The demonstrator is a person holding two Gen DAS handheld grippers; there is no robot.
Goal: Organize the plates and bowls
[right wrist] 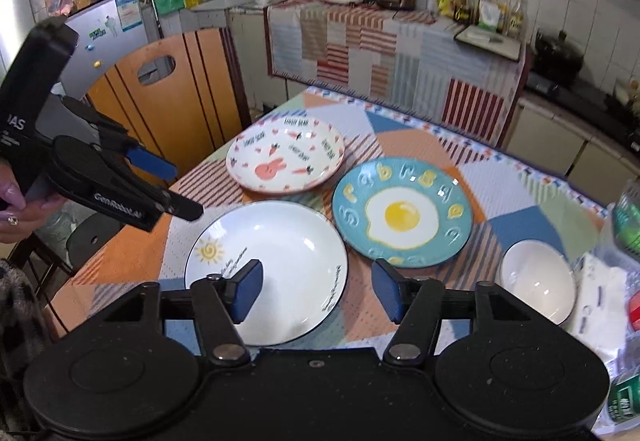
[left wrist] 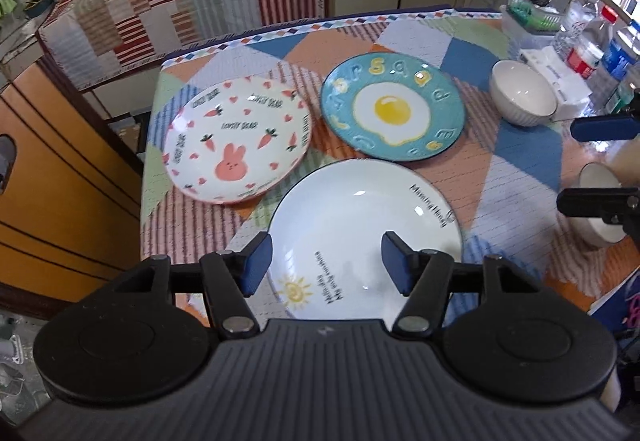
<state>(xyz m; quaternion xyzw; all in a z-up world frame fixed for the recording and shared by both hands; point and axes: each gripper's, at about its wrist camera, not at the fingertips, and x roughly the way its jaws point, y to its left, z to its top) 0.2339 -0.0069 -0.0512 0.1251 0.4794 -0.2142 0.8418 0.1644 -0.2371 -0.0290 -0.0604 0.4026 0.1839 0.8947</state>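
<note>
Three plates lie on the patchwork tablecloth (left wrist: pixel 520 169): a rabbit-and-carrot plate (left wrist: pixel 240 149) (right wrist: pixel 286 161), a teal fried-egg plate (left wrist: pixel 394 107) (right wrist: pixel 402 213) and a white sun plate (left wrist: pixel 360 225) (right wrist: pixel 280 261). To the right stands a white bowl (left wrist: pixel 522 93) (right wrist: pixel 538 285). A second bowl (left wrist: pixel 596 209) shows at the right edge, partly behind the right gripper's fingers. My left gripper (left wrist: pixel 326 257) (right wrist: pixel 178 187) hovers open above the sun plate, holding nothing. My right gripper (right wrist: pixel 318 289) (left wrist: pixel 592 165) is open and empty above the sun plate's right rim.
A wooden chair (right wrist: pixel 168 93) stands by the table's left edge. Bottles (left wrist: pixel 592 41) and a white packet (left wrist: pixel 560 81) crowd the table's right side. Behind is a cloth-covered counter (right wrist: pixel 380 37) with appliances. A hand (right wrist: pixel 16 201) holds the left gripper.
</note>
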